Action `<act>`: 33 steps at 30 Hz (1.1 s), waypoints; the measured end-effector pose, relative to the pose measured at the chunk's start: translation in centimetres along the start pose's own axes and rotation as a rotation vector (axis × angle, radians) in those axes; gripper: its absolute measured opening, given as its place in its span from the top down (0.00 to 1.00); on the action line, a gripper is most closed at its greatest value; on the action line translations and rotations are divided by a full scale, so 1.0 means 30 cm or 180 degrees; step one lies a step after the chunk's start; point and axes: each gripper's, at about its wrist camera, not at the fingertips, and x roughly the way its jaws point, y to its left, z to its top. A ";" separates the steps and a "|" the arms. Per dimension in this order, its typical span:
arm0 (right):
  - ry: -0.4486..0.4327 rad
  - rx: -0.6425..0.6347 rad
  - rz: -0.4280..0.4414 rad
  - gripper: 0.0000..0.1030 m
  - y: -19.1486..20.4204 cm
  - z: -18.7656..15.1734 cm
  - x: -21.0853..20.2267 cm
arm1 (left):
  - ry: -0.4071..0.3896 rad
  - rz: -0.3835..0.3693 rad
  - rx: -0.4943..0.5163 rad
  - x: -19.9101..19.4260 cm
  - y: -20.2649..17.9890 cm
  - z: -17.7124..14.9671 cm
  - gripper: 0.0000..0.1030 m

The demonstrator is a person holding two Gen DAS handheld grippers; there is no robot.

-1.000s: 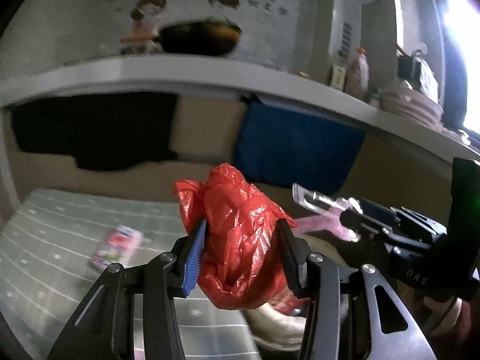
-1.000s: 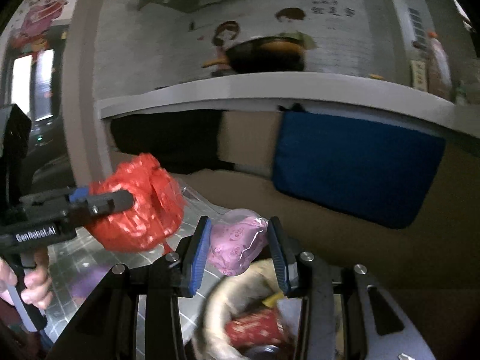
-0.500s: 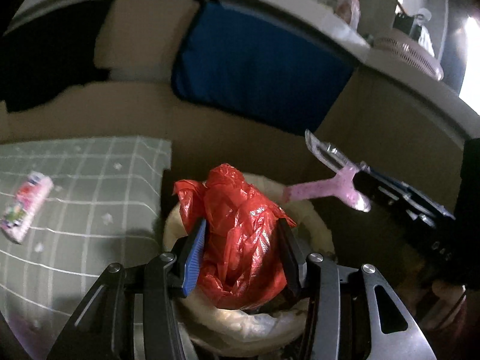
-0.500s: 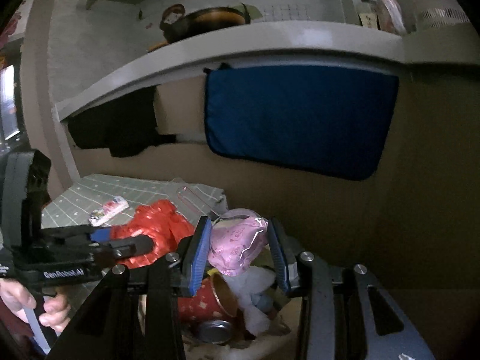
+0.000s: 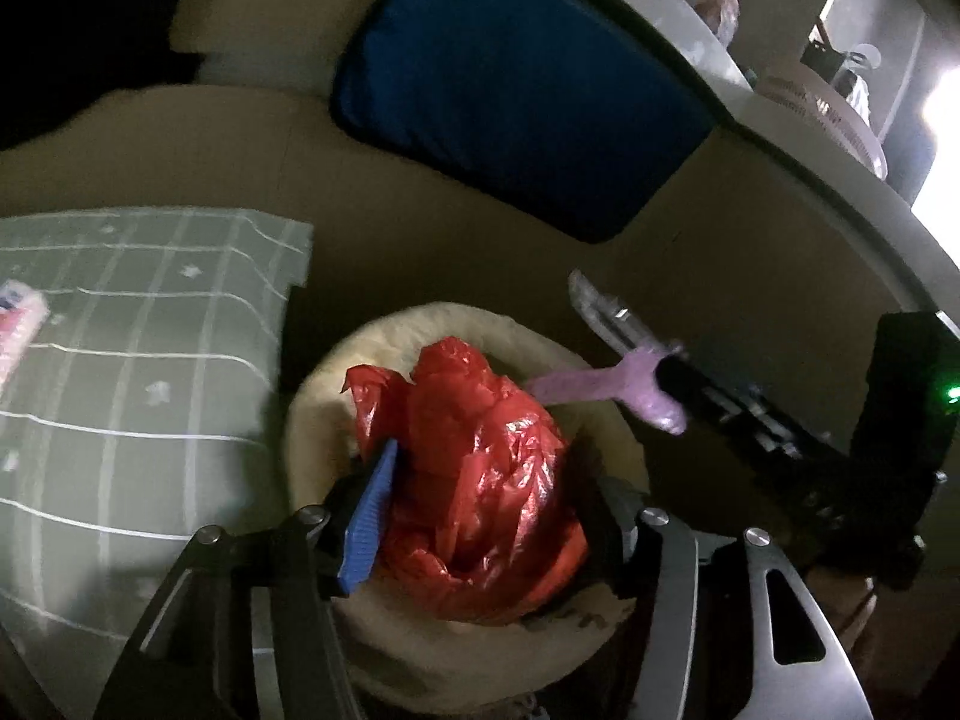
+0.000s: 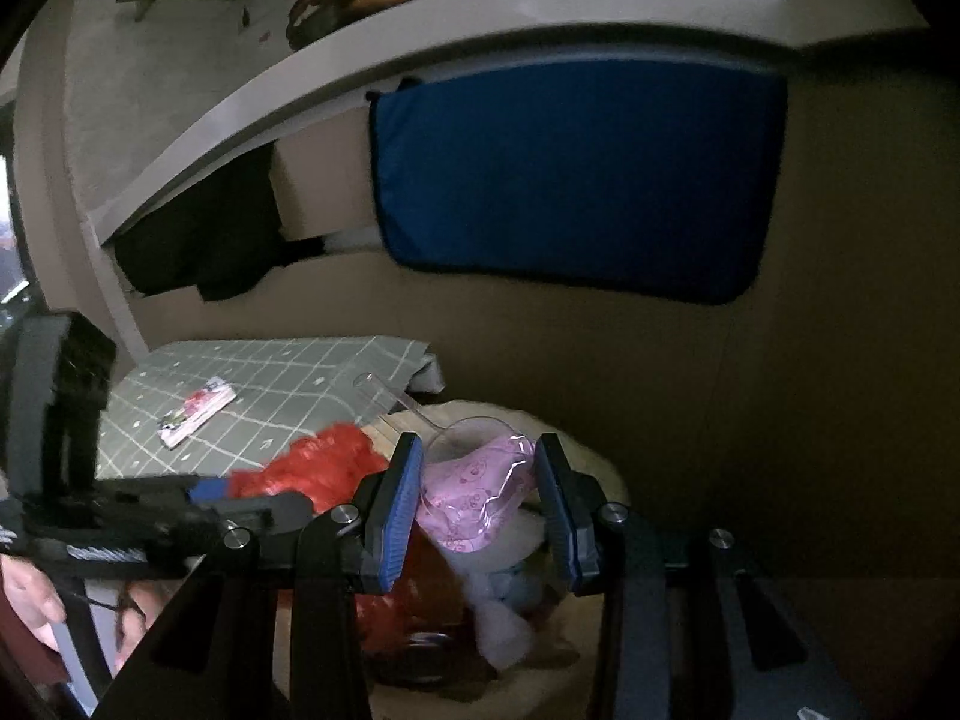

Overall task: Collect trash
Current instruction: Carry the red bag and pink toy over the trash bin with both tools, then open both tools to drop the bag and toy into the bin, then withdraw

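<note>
My left gripper (image 5: pixel 480 516) is shut on a crumpled red plastic bag (image 5: pixel 480 480) and holds it over the mouth of a cream-lined trash bin (image 5: pixel 318 420). My right gripper (image 6: pixel 477 507) has widened, and the pink plastic wrapper (image 6: pixel 474 492) sits loosely between its pads, touching the left pad, above the same bin (image 6: pixel 600 474). The bin holds a red can and white wadding. In the left wrist view the right gripper (image 5: pixel 666 387) comes in from the right with the pink wrapper (image 5: pixel 600 387). The red bag also shows in the right wrist view (image 6: pixel 312 468).
A grey-green checked cloth (image 5: pixel 120 372) covers the table left of the bin, with a small pink packet (image 6: pixel 198 411) lying on it. A brown cardboard wall with a blue pad (image 6: pixel 570 174) stands behind the bin. A white counter edge (image 6: pixel 420 36) runs above.
Both grippers moved from the table side to over the bin and tilted down. The right jaws opened wider around the pink wrapper. The red bag stays gripped.
</note>
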 end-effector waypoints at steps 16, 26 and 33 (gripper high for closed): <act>0.0410 -0.0151 -0.0176 0.65 0.013 -0.077 0.124 | -0.0123 -0.0144 -0.0323 -0.045 0.054 0.018 0.43; 0.0811 -0.0200 -0.0206 0.61 0.018 -0.152 0.209 | -0.0537 0.0711 0.0075 -0.314 0.139 -0.010 0.43; 0.0390 -0.0057 -0.0186 0.43 0.034 -0.116 0.102 | -0.0642 0.1217 -0.0077 -0.504 0.330 -0.080 0.43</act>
